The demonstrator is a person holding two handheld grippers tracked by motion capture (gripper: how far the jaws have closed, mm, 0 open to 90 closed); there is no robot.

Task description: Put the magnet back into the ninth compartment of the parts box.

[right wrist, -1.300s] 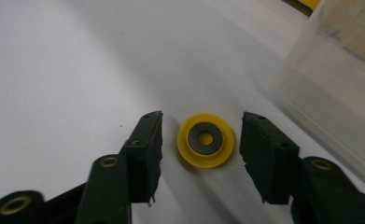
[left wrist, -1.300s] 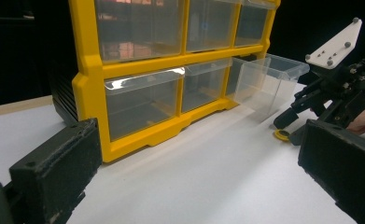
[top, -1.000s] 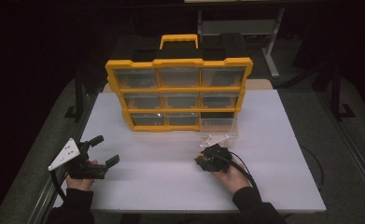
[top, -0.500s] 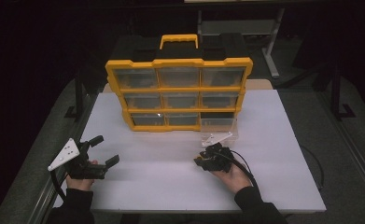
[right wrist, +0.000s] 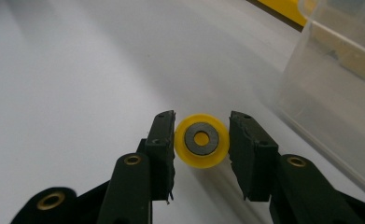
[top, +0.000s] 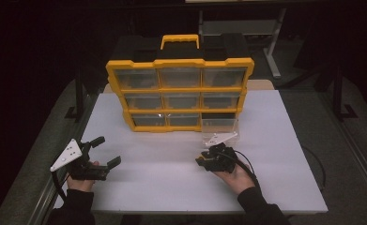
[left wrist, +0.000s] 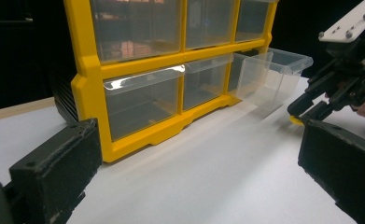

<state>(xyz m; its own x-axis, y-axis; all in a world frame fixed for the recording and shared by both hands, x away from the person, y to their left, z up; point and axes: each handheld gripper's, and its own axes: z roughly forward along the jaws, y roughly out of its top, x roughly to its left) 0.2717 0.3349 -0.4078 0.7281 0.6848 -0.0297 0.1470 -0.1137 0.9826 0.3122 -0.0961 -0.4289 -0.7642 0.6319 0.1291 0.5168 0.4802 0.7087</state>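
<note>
Right gripper view shows the right gripper (right wrist: 201, 144) with jaws flanking a yellow wheel (right wrist: 201, 140) on the bench (top: 284, 140), just before the organizer's (top: 180, 93) pulled-out clear drawer (left wrist: 270, 74); whether they clamp it I cannot tell. Left gripper (top: 102, 154), left of the organizer, has jaws spread, holding nothing.

no text, label, brand, number or sign can be read anywhere: the yellow drawer organizer (top: 179, 93), its clear drawers (left wrist: 142, 100) and the small yellow wheel (right wrist: 201, 140) all show plain, unmarked surfaces.
</note>
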